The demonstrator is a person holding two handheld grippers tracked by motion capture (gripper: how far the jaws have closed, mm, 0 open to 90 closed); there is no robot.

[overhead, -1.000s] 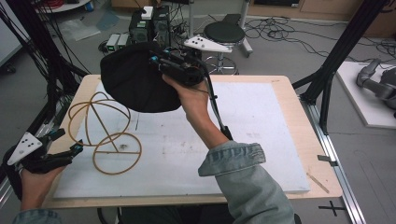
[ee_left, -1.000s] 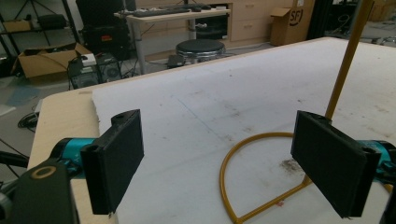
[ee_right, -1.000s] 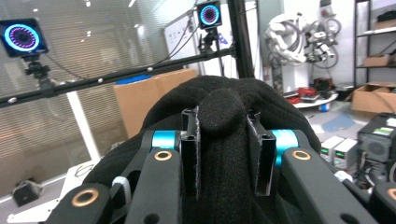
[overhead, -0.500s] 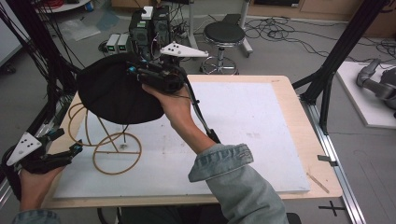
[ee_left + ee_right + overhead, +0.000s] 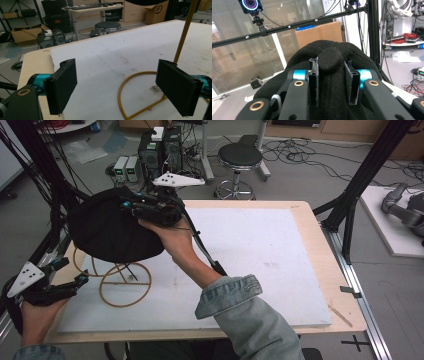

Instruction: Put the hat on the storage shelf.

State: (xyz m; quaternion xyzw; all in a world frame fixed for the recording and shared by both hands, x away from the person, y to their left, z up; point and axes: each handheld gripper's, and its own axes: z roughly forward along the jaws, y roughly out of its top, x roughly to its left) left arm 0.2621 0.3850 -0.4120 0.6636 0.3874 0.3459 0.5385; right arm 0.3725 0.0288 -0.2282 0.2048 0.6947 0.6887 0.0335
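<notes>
A black fabric hat (image 5: 110, 227) hangs in the air over the left part of the table, with my right gripper (image 5: 129, 205) shut on a fold of it. In the right gripper view the hat (image 5: 332, 47) bulges up between the two pads (image 5: 314, 75). Under it stands a yellow wire stand (image 5: 101, 290); its upper part is hidden by the hat. My left gripper (image 5: 74, 271) is low at the table's left front, open, beside the stand's base ring (image 5: 130, 77). Nothing is between its pads (image 5: 63, 85).
A white foam board (image 5: 260, 250) covers the wooden table (image 5: 320, 235). Black frame posts (image 5: 350, 215) rise at the right and left edges. Behind the table are a round stool (image 5: 240, 156), computer boxes and cables on the floor.
My right gripper has carried the hat leftward and slightly down, so it now hides more of the wire stand. The left gripper has stayed still.
</notes>
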